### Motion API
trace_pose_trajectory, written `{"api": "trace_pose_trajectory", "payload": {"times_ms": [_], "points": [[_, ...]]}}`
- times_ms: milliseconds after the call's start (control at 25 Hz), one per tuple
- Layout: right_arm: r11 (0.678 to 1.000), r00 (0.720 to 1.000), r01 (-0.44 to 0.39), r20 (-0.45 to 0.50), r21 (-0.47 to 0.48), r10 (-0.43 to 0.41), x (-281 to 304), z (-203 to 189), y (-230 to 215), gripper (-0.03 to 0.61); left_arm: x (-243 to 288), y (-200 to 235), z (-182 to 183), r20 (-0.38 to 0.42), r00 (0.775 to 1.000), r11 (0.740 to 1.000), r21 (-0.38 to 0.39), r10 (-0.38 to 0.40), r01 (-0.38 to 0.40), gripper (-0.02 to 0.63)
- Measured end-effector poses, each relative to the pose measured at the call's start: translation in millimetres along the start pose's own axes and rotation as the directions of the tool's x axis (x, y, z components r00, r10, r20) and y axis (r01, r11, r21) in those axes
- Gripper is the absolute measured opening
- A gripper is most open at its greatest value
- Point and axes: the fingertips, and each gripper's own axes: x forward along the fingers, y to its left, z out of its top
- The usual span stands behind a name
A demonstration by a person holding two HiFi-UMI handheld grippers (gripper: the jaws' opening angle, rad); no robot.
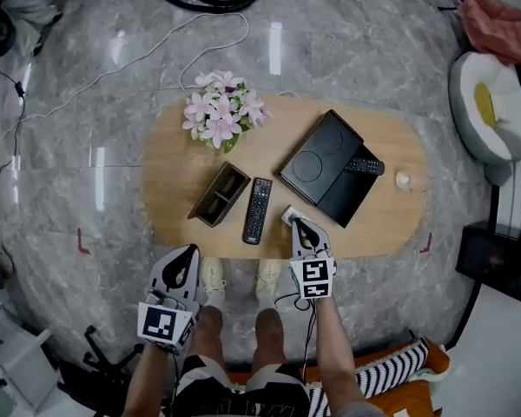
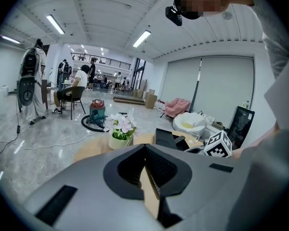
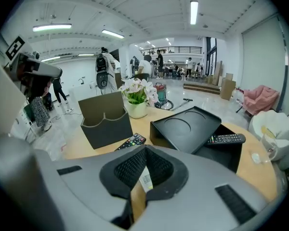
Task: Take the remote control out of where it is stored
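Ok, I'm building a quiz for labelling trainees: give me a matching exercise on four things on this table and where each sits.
1 pink flowers in white pot
2 brown two-pocket holder
3 long black remote control
4 second black remote control

A on the black box
B table's far edge
C on wood, right of holder
D left of long remote, pockets empty

Pairs: 1-B; 2-D; 3-C; 4-A

left tongs (image 1: pixel 190 252), right tongs (image 1: pixel 297 225) — both closed
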Motion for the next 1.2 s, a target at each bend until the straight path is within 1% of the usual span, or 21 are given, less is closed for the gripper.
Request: {"api": "trace_pose_trajectory", "payload": {"times_ms": [120, 240, 440, 640, 800, 1000, 1200], "points": [[1.0, 1.0, 0.005, 0.03, 0.006, -0.005, -15, 16, -3, 0.006, -5, -10, 9, 0.015, 1.0, 1.0, 0.003, -0.009, 0.009, 0.008], [1.0, 0.998, 0.011, 0.064, 0.017, -0.012, -33, 33, -8, 0.006, -8, -20, 23, 0.033, 0.999, 1.0, 0.021, -0.02, 0.019, 0.008], [0.999, 0.99, 0.013, 0.14, 0.049, -0.02, -66, 66, -11, 0.006, -15, -35, 46, 0.067, 0.997, 0.999, 0.045, -0.031, 0.028, 0.008], [0.999, 0.978, 0.034, 0.205, 0.03, -0.039, -101, 94, -12, 0.006, -25, -58, 67, 0.087, 0.994, 0.996, 0.075, -0.061, 0.054, 0.008], [0.998, 0.972, 0.043, 0.23, 0.041, -0.051, -129, 107, -10, 0.006, -38, -73, 75, 0.1, 0.992, 0.994, 0.084, -0.075, 0.066, 0.008], [0.997, 0.963, 0.057, 0.261, 0.057, -0.07, -166, 116, -3, 0.006, -58, -84, 92, 0.115, 0.991, 0.993, 0.106, -0.069, 0.057, 0.008], [0.995, 0.944, 0.077, 0.316, 0.07, -0.095, -202, 129, 5, 0.006, -75, -91, 112, 0.139, 0.988, 0.99, 0.135, -0.061, 0.043, 0.008]]}}
